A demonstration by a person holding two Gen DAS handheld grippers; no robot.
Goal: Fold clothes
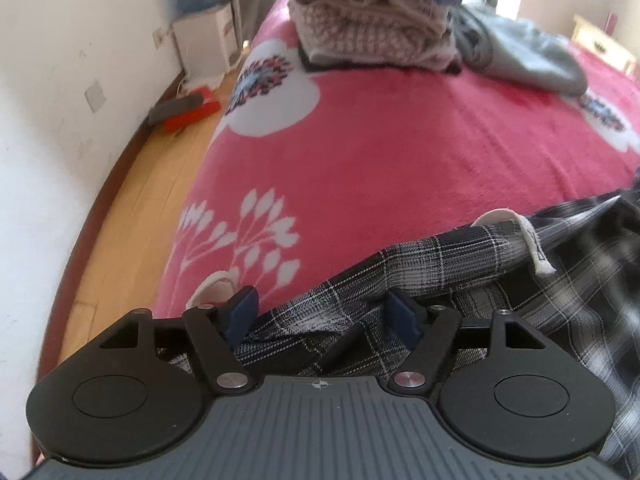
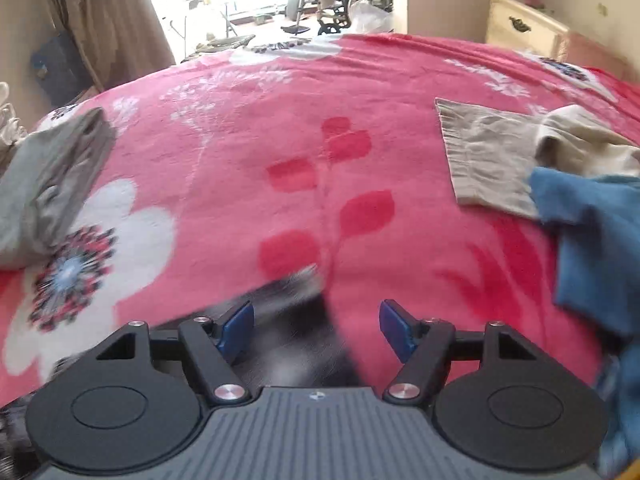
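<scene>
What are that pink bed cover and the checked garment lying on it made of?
The bed cover looks like plush fleece: a soft, fuzzy nap blurs its printed flowers. The checked garment seems a thin woven cloth, perhaps cotton flannel: a matt grey-and-black plaid that drapes in soft folds, with a white cord.

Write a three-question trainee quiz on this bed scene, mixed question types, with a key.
1. True or false: the left claw is clamped shut on the black-and-white plaid garment.
2. What lies on the grey-beige flat garment at the right of the pink floral blanket? A) crumpled blue cloth B) a pillow C) a shoe
3. Fill in: at the far end of the bed stands a stack of folded knitted ____.

Key: 1 false, its pads stand apart, plaid fabric lying loose between them; 2 A; 3 clothes.
</scene>
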